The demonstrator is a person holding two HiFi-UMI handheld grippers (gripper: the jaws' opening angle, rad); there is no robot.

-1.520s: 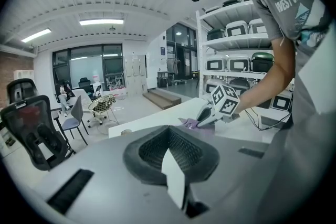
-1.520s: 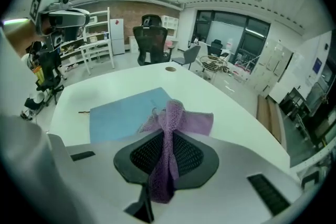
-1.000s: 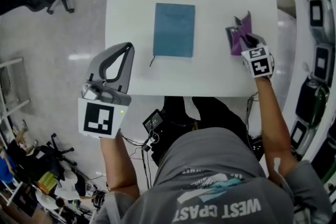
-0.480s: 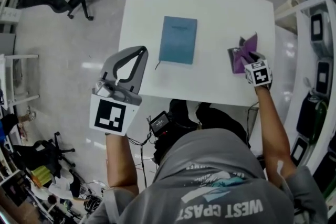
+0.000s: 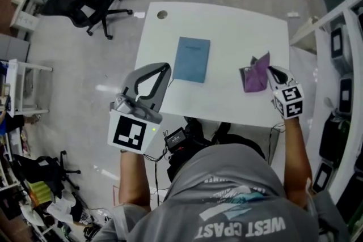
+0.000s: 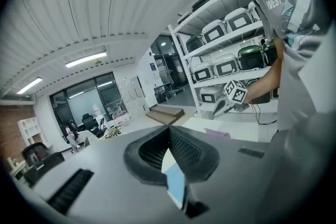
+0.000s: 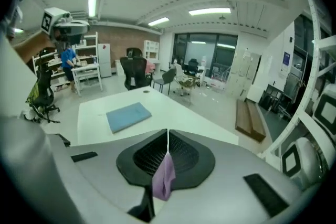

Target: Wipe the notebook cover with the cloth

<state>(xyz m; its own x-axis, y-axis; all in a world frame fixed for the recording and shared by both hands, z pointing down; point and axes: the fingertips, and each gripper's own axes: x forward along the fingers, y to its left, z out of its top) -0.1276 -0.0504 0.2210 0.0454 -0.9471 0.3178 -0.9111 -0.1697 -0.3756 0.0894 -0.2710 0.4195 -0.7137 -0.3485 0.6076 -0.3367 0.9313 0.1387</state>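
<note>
The right claw [image 5: 276, 72] was low a second ago, its tips at the crumpled purple cloth [image 5: 256, 73] lying on the white counter [image 5: 227, 25]. Its jaws have just been closing and now pinch a corner of that cloth. It has come up, so the cloth hangs from the tips, lifted off the counter. The left claw [image 5: 163, 68] has risen too, and in the head view its tips now show just beside the blue rectangular notebook [image 5: 191, 59].
</note>
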